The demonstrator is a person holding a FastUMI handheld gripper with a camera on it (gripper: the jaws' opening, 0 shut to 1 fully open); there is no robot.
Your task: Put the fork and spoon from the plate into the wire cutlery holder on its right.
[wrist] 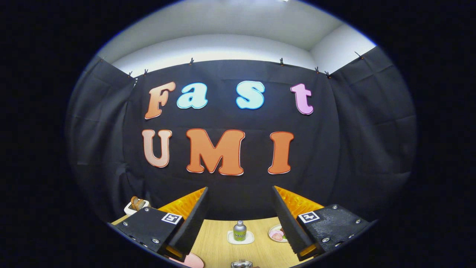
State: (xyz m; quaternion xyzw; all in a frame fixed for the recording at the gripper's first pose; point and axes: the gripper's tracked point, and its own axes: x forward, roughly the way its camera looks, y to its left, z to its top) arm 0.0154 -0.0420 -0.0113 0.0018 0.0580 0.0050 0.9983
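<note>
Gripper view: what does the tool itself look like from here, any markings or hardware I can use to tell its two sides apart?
The gripper has two wedge-shaped fingers with ribbed inner faces, standing open. Each is mounted on a black textured block fixed with silver screws. Each block carries a square black-and-white tag. No cables are in sight.

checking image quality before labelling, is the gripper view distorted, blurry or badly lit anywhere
Gripper view: strong fisheye bending, the wooden table curving; focus sharp on the small bottle beyond the open gripper; lighting even, bright ceiling band above the cloth wall, no glare.
</note>
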